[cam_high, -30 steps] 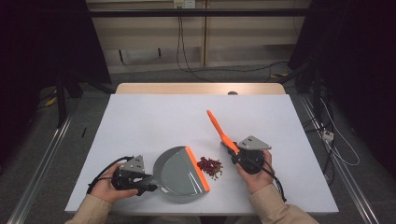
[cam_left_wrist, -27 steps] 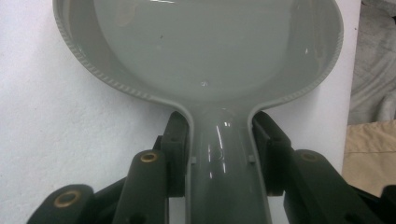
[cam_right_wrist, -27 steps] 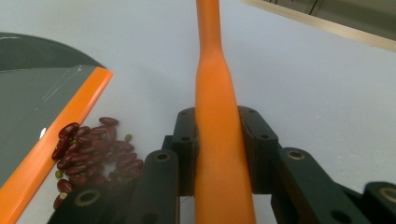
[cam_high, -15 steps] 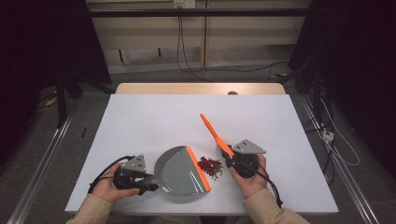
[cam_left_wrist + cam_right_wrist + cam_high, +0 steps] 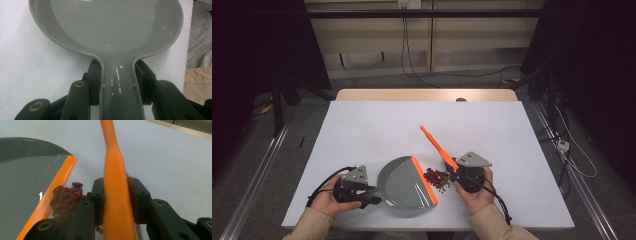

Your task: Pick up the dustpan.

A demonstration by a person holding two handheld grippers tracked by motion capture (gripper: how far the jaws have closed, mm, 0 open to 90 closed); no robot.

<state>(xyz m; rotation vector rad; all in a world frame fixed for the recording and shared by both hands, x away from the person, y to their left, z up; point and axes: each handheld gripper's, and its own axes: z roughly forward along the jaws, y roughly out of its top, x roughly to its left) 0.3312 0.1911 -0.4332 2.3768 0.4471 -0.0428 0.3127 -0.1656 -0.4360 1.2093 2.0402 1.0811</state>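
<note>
A grey dustpan point(image 5: 404, 186) with an orange lip point(image 5: 424, 180) lies on the white table near its front edge. My left gripper point(image 5: 373, 196) is shut on the dustpan handle point(image 5: 121, 95), one jaw on each side. A pile of red beans point(image 5: 436, 179) lies just right of the lip, with a few small green ones among the beans point(image 5: 65, 199). My right gripper point(image 5: 457, 172) is shut on an orange brush point(image 5: 438, 145), whose handle points up and away to the left. The brush handle point(image 5: 115, 185) runs between the jaws; its bristle end is hidden below them.
The white table point(image 5: 362, 130) stretches away behind the dustpan, with a wooden strip point(image 5: 427, 95) along its far edge. Cables point(image 5: 502, 210) trail from both grippers toward the person's sleeves. Dark floor and metal rails flank the table.
My right gripper and the brush have shifted left toward the beans and dustpan lip. The left gripper and dustpan have stayed put.
</note>
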